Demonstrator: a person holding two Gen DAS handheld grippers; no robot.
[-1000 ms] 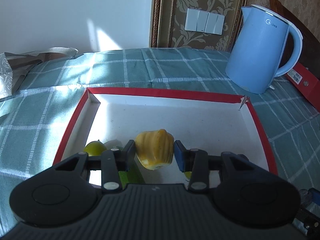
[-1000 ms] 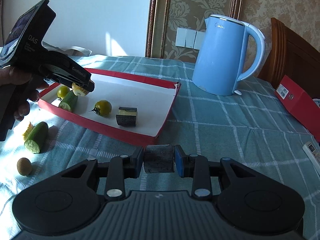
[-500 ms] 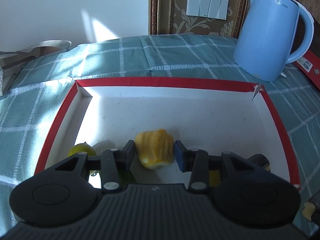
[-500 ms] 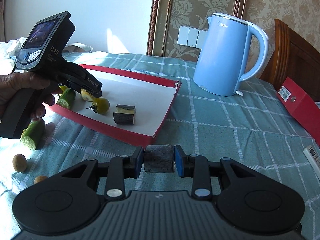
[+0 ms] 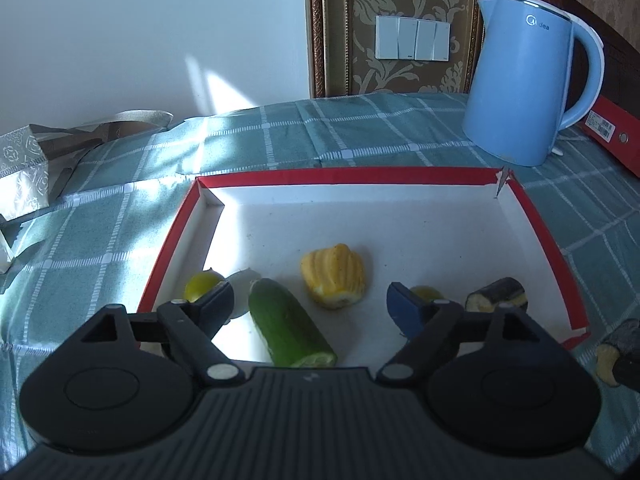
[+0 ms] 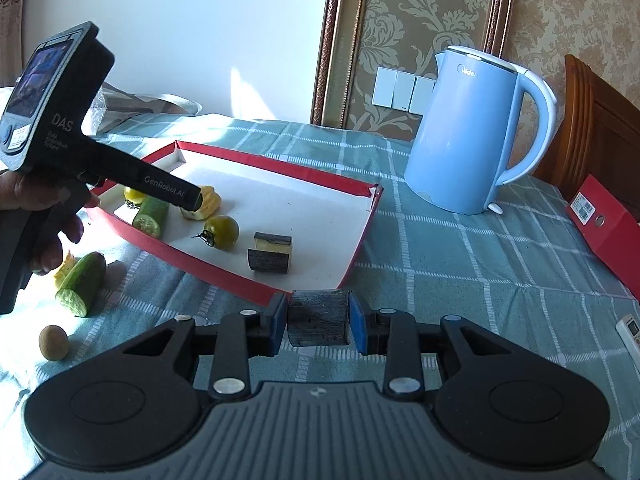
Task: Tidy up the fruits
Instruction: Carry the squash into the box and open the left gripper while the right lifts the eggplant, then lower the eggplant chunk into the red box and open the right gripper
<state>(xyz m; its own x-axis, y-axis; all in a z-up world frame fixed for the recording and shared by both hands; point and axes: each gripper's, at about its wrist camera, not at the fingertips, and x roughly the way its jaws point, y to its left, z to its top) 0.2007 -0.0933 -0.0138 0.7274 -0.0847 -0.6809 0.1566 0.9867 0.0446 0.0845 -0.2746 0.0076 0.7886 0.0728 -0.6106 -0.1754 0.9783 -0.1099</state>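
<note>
A red-rimmed white tray [image 5: 532, 224] [image 6: 362, 236] lies on the checked cloth. My left gripper [image 5: 310, 304] is open over the tray's near side; a yellow corn piece [image 5: 334, 276] [image 6: 206, 206] lies on the tray floor just beyond its fingers. A cucumber half [image 5: 288, 328] [image 6: 151, 216], two green tomatoes [image 5: 200, 284] [image 6: 222, 231] and a dark eggplant chunk [image 5: 498, 300] [image 6: 270, 252] also lie in the tray. My right gripper [image 6: 318, 322] is shut on another dark eggplant chunk [image 6: 318, 316], just outside the tray's near corner.
A blue kettle [image 5: 524, 88] [image 6: 476, 132] stands behind the tray. A red box [image 6: 608, 224] lies at right, a remote [image 6: 630, 330] at the right edge. Left of the tray on the cloth lie a cucumber half [image 6: 82, 284], a yellow piece [image 6: 64, 270] and a brown kiwi [image 6: 54, 342].
My left gripper has opened and let go of the corn piece, which now lies in the tray. My right gripper, still holding the eggplant chunk, has moved closer to the tray.
</note>
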